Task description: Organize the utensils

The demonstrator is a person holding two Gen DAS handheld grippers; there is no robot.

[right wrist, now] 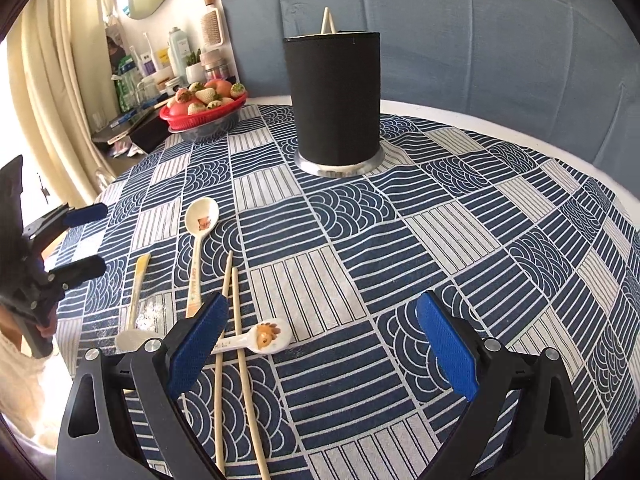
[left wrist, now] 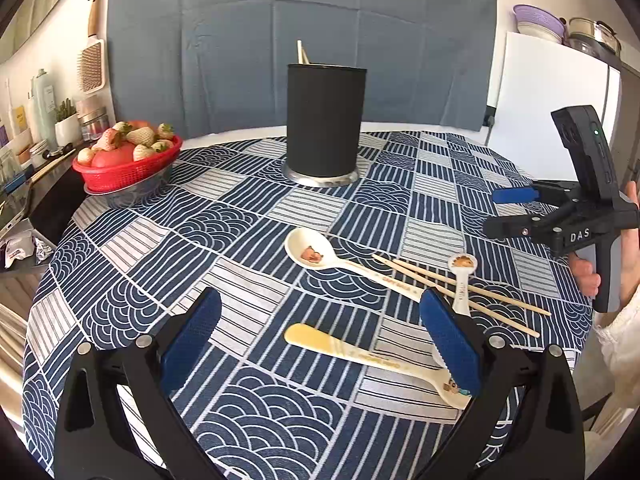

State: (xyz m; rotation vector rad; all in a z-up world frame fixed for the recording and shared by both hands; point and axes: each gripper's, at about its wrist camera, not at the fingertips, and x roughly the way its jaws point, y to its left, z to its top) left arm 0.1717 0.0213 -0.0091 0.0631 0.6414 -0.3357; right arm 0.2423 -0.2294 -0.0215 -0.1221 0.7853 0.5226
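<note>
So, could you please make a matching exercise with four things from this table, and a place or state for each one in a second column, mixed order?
Things:
1. black holder
2. red basket
3. pair of chopsticks
4. left gripper

Places or states:
a. lying on the cloth, across the handle of a small spoon
b. open, holding nothing
c. standing upright at the back, two sticks showing above its rim
d. full of fruit, at the left edge of the table

Pairs: 1-c, 2-d, 3-a, 4-b
</note>
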